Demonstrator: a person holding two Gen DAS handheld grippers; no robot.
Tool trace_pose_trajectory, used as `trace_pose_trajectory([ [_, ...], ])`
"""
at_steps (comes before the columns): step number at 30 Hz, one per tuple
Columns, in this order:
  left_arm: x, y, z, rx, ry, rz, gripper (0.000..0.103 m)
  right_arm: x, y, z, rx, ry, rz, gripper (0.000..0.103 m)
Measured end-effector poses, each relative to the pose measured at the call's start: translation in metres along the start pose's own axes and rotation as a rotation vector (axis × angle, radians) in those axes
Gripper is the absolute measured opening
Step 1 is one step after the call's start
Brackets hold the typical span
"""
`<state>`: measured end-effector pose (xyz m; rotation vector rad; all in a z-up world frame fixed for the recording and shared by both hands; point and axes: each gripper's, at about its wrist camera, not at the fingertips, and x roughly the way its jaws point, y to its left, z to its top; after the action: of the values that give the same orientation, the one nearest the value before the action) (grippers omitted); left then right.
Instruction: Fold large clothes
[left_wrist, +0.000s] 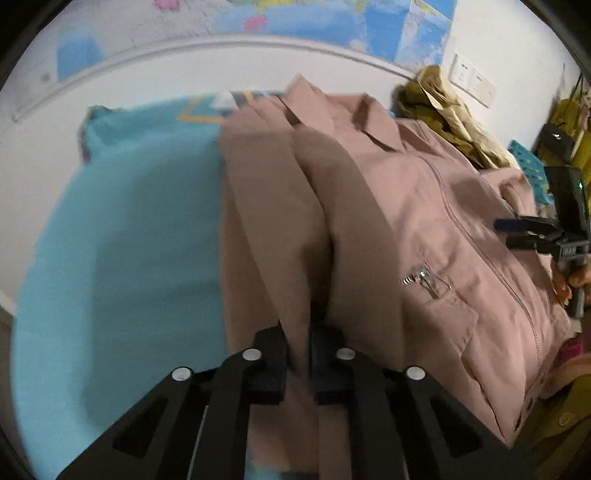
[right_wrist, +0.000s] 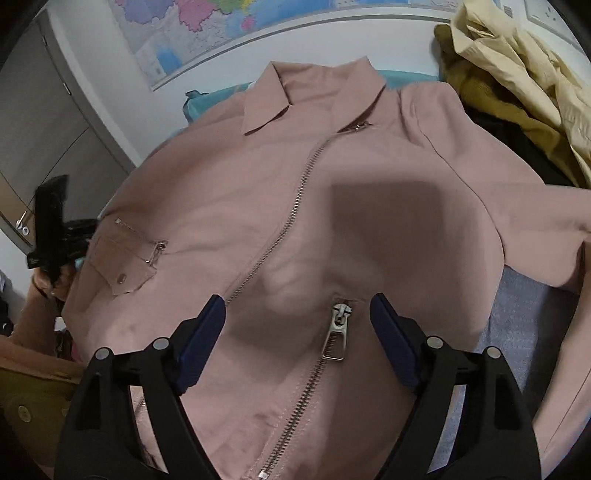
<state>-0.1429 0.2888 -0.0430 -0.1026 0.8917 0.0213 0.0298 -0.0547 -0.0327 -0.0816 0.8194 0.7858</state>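
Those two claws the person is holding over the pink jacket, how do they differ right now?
The left claw is shut, pinching a fold of the pink jacket; the right claw stands wide open with nothing gripped. The left claw sits at the jacket's side by the folded-in sleeve; the right claw hovers over the front, a zipper pull between its blue pads. Both are black and two-fingered.

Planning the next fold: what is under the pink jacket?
The pink jacket lies on a blue sheet that shows past its edge. What lies beneath its middle is covered. The left gripper pinches a fold of it; the right gripper hovers open above.
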Motion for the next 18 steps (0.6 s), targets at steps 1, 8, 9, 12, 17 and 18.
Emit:
trace_pose_trajectory([
  [1, -0.007, 0.001, 0.004, 0.01, -0.016, 0.042, 0.004, 0.0, -0.002, -0.002, 0.005, -0.004, 0.004, 0.079],
  [8, -0.064, 0.03, 0.058, 0.084, -0.145, 0.502, 0.007, -0.009, -0.012, -0.01, 0.061, -0.035, -0.005, 0.079],
  [9, -0.058, 0.032, 0.064, 0.119, -0.143, 0.575, 0.01, -0.007, -0.012, -0.011, 0.066, -0.037, -0.001, 0.079],
  [12, -0.007, 0.031, 0.062, 0.248, -0.026, 0.813, 0.038, -0.011, -0.02, -0.015, 0.09, -0.051, 0.006, 0.079],
  [17, -0.003, 0.052, 0.046, 0.049, 0.019, 0.552, 0.046, -0.023, -0.03, -0.019, 0.117, -0.074, 0.004, 0.08],
  [18, -0.019, 0.06, 0.045, -0.028, -0.017, 0.454, 0.051, -0.026, -0.031, -0.02, 0.122, -0.079, 0.004, 0.08],
])
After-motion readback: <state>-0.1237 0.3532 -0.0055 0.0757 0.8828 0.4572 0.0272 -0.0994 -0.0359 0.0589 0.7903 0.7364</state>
